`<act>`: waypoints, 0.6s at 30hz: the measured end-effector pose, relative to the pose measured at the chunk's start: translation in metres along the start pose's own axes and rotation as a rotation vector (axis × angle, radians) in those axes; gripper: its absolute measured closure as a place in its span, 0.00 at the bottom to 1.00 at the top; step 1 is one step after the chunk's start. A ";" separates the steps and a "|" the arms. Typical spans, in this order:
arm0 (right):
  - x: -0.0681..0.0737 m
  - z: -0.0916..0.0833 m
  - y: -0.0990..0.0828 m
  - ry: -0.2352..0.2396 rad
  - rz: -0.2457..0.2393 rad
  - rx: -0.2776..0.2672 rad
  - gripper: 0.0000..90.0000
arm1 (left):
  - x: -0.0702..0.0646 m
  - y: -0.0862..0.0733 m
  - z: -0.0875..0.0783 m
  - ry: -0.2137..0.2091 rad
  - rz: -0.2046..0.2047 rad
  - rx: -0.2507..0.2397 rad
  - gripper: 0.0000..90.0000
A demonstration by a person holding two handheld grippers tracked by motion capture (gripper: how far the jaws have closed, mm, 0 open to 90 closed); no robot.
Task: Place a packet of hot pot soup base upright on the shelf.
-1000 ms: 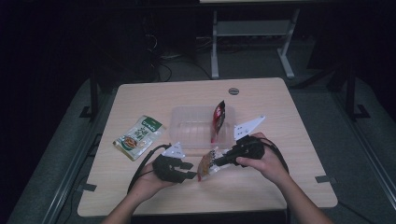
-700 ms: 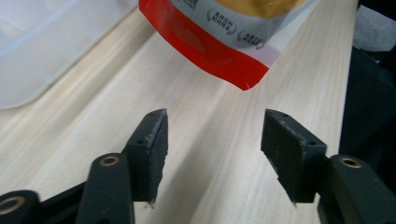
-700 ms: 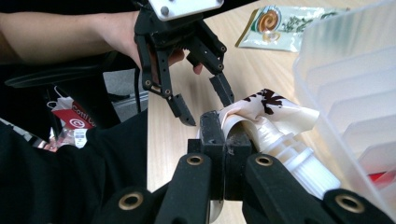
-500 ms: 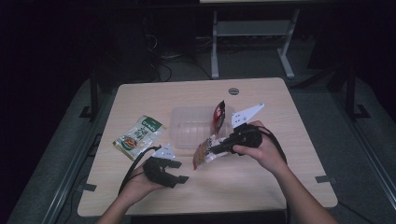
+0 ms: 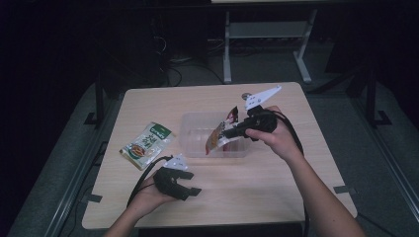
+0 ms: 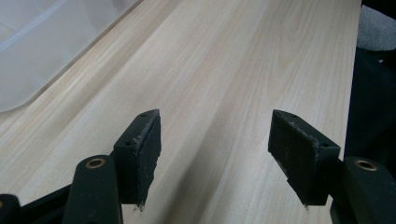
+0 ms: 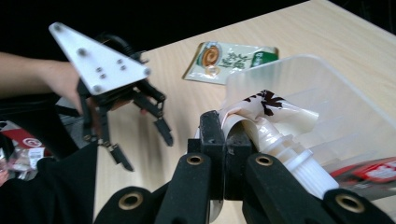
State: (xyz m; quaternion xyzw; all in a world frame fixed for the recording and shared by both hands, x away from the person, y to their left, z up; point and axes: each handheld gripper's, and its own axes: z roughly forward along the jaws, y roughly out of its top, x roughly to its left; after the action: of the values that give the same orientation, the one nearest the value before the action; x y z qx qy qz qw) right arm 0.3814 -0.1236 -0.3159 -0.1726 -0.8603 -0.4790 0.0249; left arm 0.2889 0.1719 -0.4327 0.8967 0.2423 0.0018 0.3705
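My right gripper [image 5: 228, 133] is shut on a brown-and-white spouted pouch [image 5: 216, 139] and holds it above the front of a clear plastic container [image 5: 195, 123]. In the right gripper view the jaws pinch the pouch [image 7: 266, 109] just above its white spout. A red pouch [image 5: 232, 116] stands inside the container at the back. My left gripper [image 5: 190, 192] is open near the table's front, with nothing between its jaws. In the left gripper view the left gripper [image 6: 215, 154] hovers over bare wood, and a corner of the container [image 6: 37, 46] shows at the upper left.
A green snack packet [image 5: 146, 144] lies flat on the table left of the container, and the same green packet [image 7: 229, 58] lies beyond the container rim [image 7: 299, 65]. The wooden table [image 5: 276, 192] has free room at the front right. Dark floor surrounds it.
My right gripper has lifted the spouted pouch away from the left gripper, back and right, over the container. The left gripper has drawn back toward the front edge, open.
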 end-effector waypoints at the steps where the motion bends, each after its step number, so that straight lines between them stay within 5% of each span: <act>1: 0.000 0.000 0.000 0.000 0.000 0.000 1.00 | 0.000 0.000 0.000 0.000 0.000 0.000 0.38; 11: -0.032 0.004 0.011 -0.072 0.031 0.037 1.00 | 0.002 -0.001 0.000 -0.001 0.003 0.003 0.38; 18: -0.042 0.008 0.010 -0.088 0.043 0.057 1.00 | 0.003 -0.001 -0.001 -0.003 -0.005 0.000 0.38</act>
State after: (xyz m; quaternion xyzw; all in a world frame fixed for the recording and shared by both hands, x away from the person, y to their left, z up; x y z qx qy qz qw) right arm 0.4249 -0.1230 -0.3207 -0.2113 -0.8699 -0.4457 0.0024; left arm 0.2907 0.1744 -0.4334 0.8960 0.2442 -0.0006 0.3709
